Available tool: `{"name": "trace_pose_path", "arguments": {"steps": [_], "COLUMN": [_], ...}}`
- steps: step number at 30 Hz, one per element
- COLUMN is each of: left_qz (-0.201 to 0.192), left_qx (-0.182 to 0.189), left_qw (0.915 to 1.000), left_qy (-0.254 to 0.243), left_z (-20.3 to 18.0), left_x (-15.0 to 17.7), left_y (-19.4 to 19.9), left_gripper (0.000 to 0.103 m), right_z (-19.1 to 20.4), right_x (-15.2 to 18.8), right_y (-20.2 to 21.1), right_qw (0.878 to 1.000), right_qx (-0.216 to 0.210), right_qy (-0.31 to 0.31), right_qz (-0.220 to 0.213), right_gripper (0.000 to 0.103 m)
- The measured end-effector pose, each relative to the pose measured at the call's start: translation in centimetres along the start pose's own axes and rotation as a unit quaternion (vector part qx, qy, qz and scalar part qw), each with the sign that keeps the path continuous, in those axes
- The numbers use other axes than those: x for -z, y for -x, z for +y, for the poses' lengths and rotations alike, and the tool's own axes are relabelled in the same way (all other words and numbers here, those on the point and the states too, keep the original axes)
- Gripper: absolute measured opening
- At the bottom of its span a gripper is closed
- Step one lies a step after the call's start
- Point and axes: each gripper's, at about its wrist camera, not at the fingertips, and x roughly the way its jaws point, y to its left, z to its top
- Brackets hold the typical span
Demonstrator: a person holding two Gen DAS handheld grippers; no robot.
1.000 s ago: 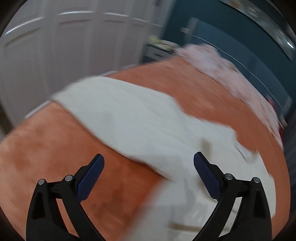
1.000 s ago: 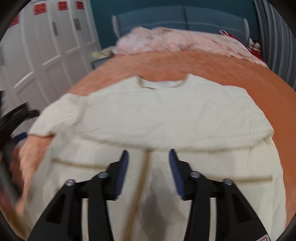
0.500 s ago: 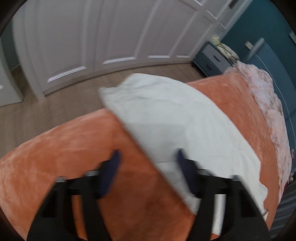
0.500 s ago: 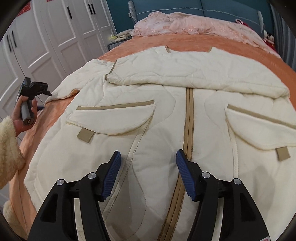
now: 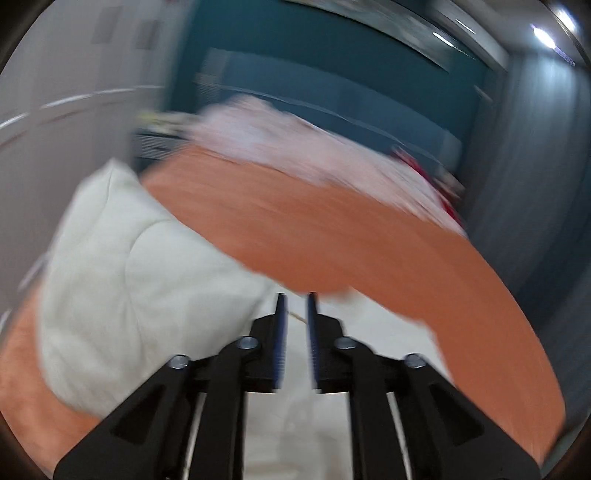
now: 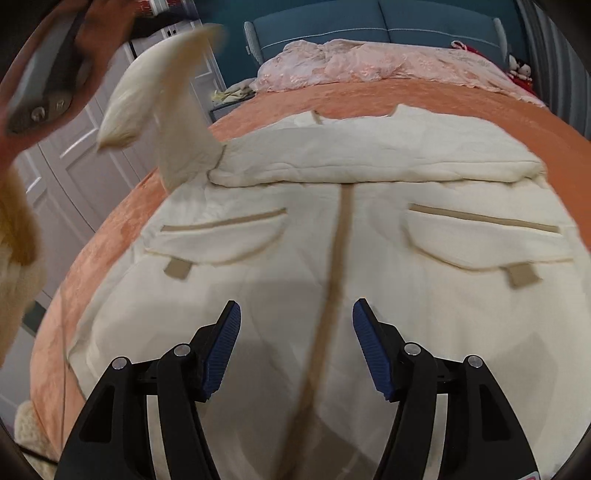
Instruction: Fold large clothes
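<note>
A large cream quilted jacket [image 6: 332, 236] lies front-up on the orange bed cover [image 6: 110, 236], with a tan centre placket and two flap pockets. Its left sleeve [image 6: 173, 122] is lifted off the bed, held up by the left gripper [image 6: 48, 96] at the top left of the right wrist view. In the blurred left wrist view the left gripper [image 5: 294, 314] has its jaws nearly together on cream fabric, with the sleeve [image 5: 122, 280] hanging to the left. The right gripper [image 6: 295, 332] is open and empty above the jacket's lower front.
A pink lace blanket [image 6: 369, 62] lies at the head of the bed against a blue headboard [image 6: 369, 22]. White wardrobe doors [image 6: 74, 155] stand to the left, with a nightstand [image 6: 229, 99] beside the bed. My cream fleece sleeve [image 6: 14, 258] is at the left edge.
The left gripper closed on the jacket's left sleeve and lifted it up off the bed. The right gripper stayed open and moved slightly forward over the jacket.
</note>
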Motion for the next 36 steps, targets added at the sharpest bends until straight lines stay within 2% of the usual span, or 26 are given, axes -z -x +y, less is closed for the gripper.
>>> {"name": "trace_pose_path", "arguments": {"steps": [1,2,3,5,8,11,13,16,19,23,26,28,29,30,34,36], "left_qz": [0.014,0.03,0.043,0.079,0.097,0.086,0.064,0.055,0.07,0.11,0.131,0.135,0.133,0.13,0.119,0.112], "left_qx": [0.008,0.013,0.014,0.016,0.01,-0.022,-0.046,-0.087,-0.123,-0.164,-0.143,-0.11,-0.09,-0.071,-0.022,0.003], "left_qw": [0.9998,0.9993,0.9988,0.9967,0.9947,0.9917,0.9866,0.9785,0.9704,0.9571,0.9447,0.9329,0.9272,0.9177,0.8985,0.8893], "left_qy": [-0.011,-0.018,-0.019,-0.012,0.03,0.093,0.143,0.178,0.196,0.212,0.265,0.315,0.338,0.369,0.422,0.443], "left_z": [-2.0,-3.9,-5.3,-5.9,-2.5,3.3,7.7,12.3,15.7,18.4,21.4,22.9,23.2,23.9,24.7,24.7], "left_x": [1.5,3.3,5.5,8.9,11.0,10.8,9.7,8.5,9.1,10.3,12.2,12.8,13.0,13.1,12.8,12.5], "left_y": [-0.6,-1.3,-1.9,-2.6,-2.0,-0.4,1.4,1.7,0.8,-1.5,-2.2,-2.4,-2.4,-2.6,-3.0,-3.0], "left_gripper": [0.07,0.084,0.089,0.089,0.089,0.089,0.089,0.088,0.088,0.085,0.084,0.084,0.084,0.084,0.084,0.084], "right_z": [-0.4,-1.1,-1.7,-3.5,-5.8,-6.9,-6.8,-5.7,-2.7,2.2,4.8,6.0,6.4,6.7,7.9,8.5], "right_x": [0.1,0.3,0.4,0.5,0.3,-0.8,-2.4,-4.9,-7.9,-10.0,-10.1,-10.3,-10.3,-10.5,-10.9,-11.6], "right_y": [0.4,1.1,1.7,3.0,4.3,4.8,4.5,3.8,2.0,-2.0,-5.1,-7.2,-7.8,-8.4,-10.2,-11.1], "right_qw": [1.0,1.0,1.0,0.999,0.999,0.997,0.996,0.995,0.988,0.963,0.941,0.93,0.927,0.926,0.921,0.924], "right_qx": [0.005,0.012,0.019,0.032,0.045,0.063,0.067,0.057,0.057,0.074,0.087,0.088,0.091,0.091,0.09,0.088], "right_qy": [0.002,0.004,0.005,-0.003,-0.02,-0.011,0.008,0.036,0.112,0.243,0.317,0.349,0.355,0.36,0.372,0.366], "right_qz": [0.0,-0.002,-0.004,-0.011,-0.021,-0.038,-0.052,-0.07,-0.088,-0.094,-0.085,-0.076,-0.072,-0.071,-0.069,-0.07], "right_gripper": [0.065,0.066,0.066,0.068,0.069,0.069,0.069,0.069,0.069,0.069,0.068,0.068,0.068,0.068,0.064,0.057]}}
